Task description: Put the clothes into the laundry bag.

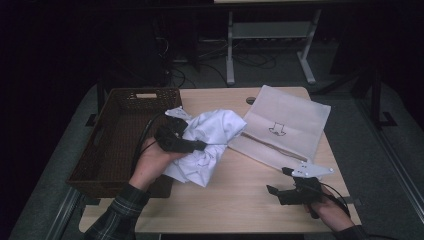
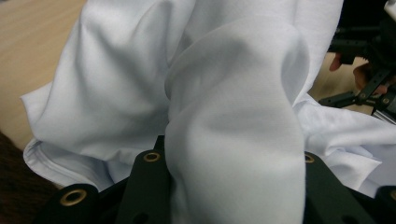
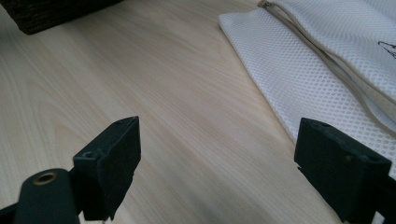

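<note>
– Between the left gripper (image 1: 196,145) jaws? Bunched white shirt (image 1: 207,137), clamped tight, just beside the basket (image 1: 112,145).
– Right gripper (image 1: 278,192)? Released, jaws wide over bare table (image 3: 187,93), mesh bag (image 1: 285,127) just beyond it.

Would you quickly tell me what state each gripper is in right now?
Left gripper: shut on the white cloth, bunched between its jaws.
Right gripper: open, holding nothing, above the table.

table (image 1: 235,195): light wood | on it: mesh bag (image 1: 285,127), white cloth (image 1: 210,137)
</note>
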